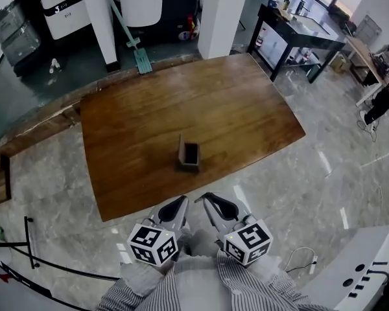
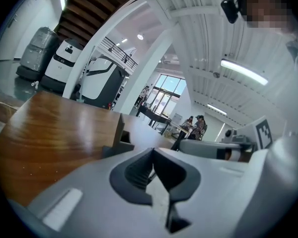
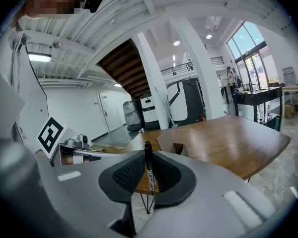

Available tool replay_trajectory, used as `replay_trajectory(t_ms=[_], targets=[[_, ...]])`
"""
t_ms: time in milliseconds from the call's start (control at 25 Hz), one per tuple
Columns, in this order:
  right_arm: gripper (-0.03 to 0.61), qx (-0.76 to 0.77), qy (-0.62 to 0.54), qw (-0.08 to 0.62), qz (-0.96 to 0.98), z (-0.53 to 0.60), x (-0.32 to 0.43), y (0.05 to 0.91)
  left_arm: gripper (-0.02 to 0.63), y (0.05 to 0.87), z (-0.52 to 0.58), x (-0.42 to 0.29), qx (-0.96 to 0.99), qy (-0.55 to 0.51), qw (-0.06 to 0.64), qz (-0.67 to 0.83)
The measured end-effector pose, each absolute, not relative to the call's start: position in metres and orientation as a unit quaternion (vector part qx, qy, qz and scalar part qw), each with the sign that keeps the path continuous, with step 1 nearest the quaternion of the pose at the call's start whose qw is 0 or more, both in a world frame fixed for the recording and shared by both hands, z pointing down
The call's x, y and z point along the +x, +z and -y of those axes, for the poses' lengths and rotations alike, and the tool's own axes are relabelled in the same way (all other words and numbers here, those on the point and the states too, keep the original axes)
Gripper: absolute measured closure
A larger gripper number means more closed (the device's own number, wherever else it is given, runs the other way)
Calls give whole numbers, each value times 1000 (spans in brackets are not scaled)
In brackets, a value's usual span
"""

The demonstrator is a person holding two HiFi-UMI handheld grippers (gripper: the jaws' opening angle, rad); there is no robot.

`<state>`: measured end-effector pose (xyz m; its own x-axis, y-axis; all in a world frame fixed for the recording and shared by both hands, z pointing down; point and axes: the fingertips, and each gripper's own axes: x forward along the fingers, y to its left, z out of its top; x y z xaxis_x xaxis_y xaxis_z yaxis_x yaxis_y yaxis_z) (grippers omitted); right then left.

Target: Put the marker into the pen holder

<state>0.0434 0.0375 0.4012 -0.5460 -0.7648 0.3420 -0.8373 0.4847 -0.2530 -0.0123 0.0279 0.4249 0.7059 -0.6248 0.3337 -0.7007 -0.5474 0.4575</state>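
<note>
- Right tool [image 3: 148, 158]: jaws clamped on the marker [image 3: 148, 166], a thin black one with a white label. It stands upright between the pads.
- Left tool [image 2: 154, 168]: jaws together, nothing between them, idle.
- In the head view both tools sit close to my body, side by side. They are over the floor, short of the worktop [image 1: 149, 125] near edge.
- Holder [image 1: 188, 155]: small dark box with an open top, looks empty. It stands on the worktop towards the near edge, well apart from both tools.
- Step, as I judge it: marker grasped, carry to the holder not yet begun. Nothing is in the holder, so the task is about half done.
- Next move needs: reach the right tool forward over the worktop and line the marker's lower end over the opening. Keep it near upright, lower it in, then part the jaws.
- Risk: the opening is narrow, so a tilted marker could catch the rim or tip the holder. The left tool could steady it.
</note>
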Motion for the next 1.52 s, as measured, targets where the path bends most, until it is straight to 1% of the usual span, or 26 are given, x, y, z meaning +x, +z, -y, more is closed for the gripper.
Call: replay_trajectory(t_ms=[400, 1040, 1200, 1520], targets=[[535, 451, 206, 111, 861, 0, 51, 403, 606, 426, 4, -8, 867, 57, 306, 389], [535, 441, 180, 91, 874, 75, 55, 371, 606, 435, 42, -9, 856, 63, 314, 407], [535, 435, 182, 99, 876, 88, 49, 383, 606, 442, 46, -14, 852, 69, 319, 410], [535, 420, 217, 136, 871, 98, 43, 435, 606, 466, 46, -22, 838, 79, 341, 419]])
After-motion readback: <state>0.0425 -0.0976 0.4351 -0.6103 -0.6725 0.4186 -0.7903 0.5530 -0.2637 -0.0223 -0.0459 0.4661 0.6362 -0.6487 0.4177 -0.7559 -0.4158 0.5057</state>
